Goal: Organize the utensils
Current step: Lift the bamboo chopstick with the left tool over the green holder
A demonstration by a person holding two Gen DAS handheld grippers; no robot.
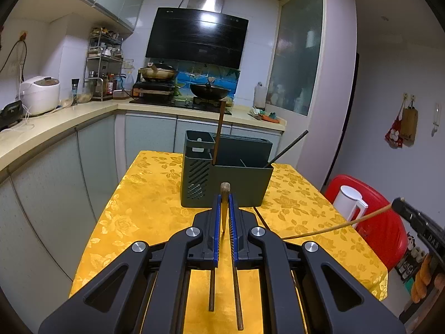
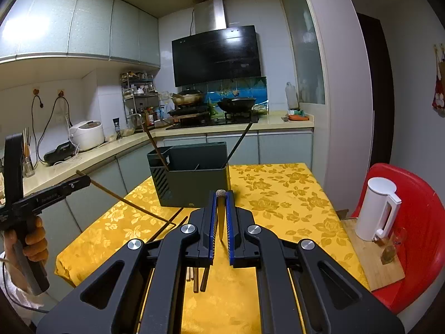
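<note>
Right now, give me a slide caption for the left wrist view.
Left gripper shut on a chopstick, facing the dark utensil holder on the yellow tablecloth.

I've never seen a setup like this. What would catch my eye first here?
Probably the bright yellow flowered tablecloth with the dark utensil holder standing at its far end, two chopsticks already leaning inside. Next, each black gripper pinches a single chopstick: the left gripper and the right gripper. A red chair with a white kettle sits to the right of the table.
</note>
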